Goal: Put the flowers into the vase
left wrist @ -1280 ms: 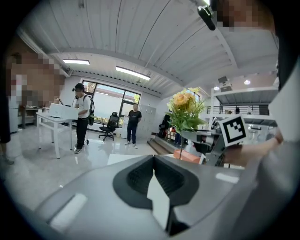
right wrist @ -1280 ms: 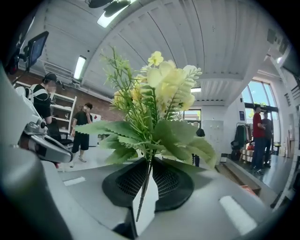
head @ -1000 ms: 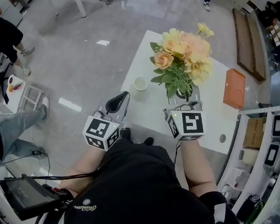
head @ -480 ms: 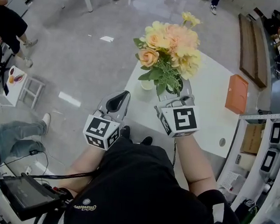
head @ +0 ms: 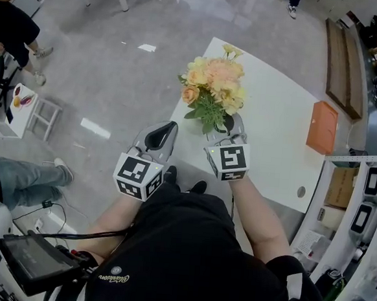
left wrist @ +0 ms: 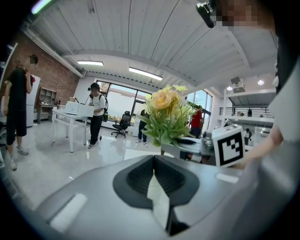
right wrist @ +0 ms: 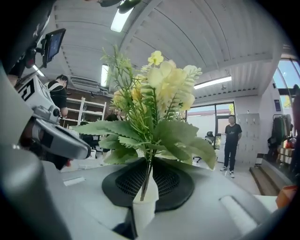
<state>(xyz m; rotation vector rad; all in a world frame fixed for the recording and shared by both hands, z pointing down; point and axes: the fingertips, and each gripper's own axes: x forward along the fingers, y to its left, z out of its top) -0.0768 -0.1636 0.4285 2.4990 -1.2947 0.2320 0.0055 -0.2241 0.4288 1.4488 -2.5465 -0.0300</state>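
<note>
A bunch of peach and yellow flowers (head: 213, 83) with green leaves stands upright over the near left part of the white table (head: 275, 121). My right gripper (head: 233, 125) is shut on the stems; in the right gripper view the stems (right wrist: 149, 174) run between the dark pads. My left gripper (head: 164, 130) hovers just left of the table's near corner, shut and holding nothing (left wrist: 153, 161). From the left gripper view the flowers (left wrist: 164, 112) and the right gripper's marker cube (left wrist: 228, 146) lie ahead to the right. No vase shows in any current view.
An orange box (head: 323, 128) lies at the table's right edge, and a small round thing (head: 301, 191) near its front right corner. Shelving (head: 367, 193) stands to the right. People stand around the polished floor, one by the far doors (right wrist: 231, 145).
My right gripper has come down and a little left with the flowers, so the bunch looks smaller. The small white cup seen beside the flowers earlier is now hidden. The left gripper has kept still.
</note>
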